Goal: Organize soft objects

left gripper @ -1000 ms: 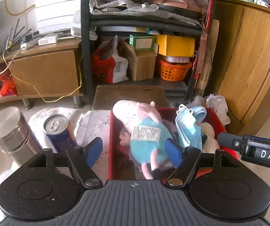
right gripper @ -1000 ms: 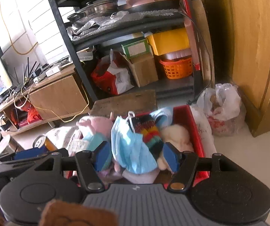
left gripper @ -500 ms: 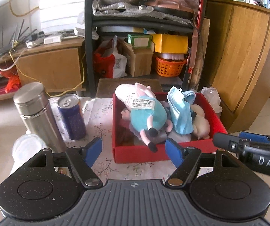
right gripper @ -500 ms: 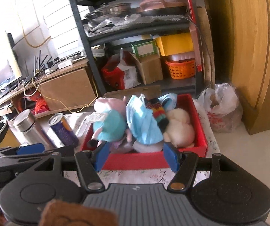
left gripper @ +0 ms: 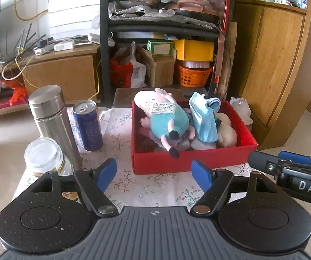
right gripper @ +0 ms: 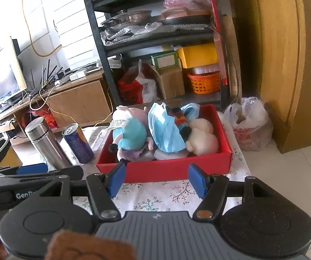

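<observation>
Only the left view shows the glass jar (left gripper: 44,158). The red box (left gripper: 190,160) of soft toys (right gripper: 131,134) sits past both grippers (left gripper: 154,174) (right gripper: 157,181), which gape wide, holding nothing.

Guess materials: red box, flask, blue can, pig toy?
Red box: looks like matte cardboard, thin flat walls. Flask: brushed stainless steel by its dull grey sheen. Blue can: probably aluminium, silver pull-tab top, printed wall. Pig toy: plush fabric with a sewn-in paper-like tag.
</observation>
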Tool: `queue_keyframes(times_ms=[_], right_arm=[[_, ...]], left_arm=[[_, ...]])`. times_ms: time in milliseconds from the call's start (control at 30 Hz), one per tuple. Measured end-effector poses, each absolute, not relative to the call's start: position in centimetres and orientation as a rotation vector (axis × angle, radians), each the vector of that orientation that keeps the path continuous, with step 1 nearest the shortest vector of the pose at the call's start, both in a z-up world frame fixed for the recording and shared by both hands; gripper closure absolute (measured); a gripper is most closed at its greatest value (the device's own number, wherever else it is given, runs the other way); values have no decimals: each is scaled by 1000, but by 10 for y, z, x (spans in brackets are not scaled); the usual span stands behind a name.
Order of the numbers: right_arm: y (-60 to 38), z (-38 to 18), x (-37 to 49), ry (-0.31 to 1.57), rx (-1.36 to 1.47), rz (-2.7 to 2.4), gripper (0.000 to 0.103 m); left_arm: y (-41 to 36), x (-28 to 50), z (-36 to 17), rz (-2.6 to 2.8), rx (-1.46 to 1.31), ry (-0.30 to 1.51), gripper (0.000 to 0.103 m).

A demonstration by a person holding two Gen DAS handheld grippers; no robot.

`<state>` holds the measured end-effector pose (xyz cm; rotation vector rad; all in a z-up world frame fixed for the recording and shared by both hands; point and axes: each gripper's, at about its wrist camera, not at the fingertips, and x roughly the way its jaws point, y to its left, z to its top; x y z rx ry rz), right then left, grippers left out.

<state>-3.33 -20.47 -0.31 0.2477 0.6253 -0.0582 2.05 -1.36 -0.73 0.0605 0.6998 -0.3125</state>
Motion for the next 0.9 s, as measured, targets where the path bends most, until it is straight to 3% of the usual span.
queue_keyframes(times_ms=[900], right_arm=[[-201,-6,-32,618,255,-71,65]], left_arm=[[-19,15,-6,-305,68,689,28]])
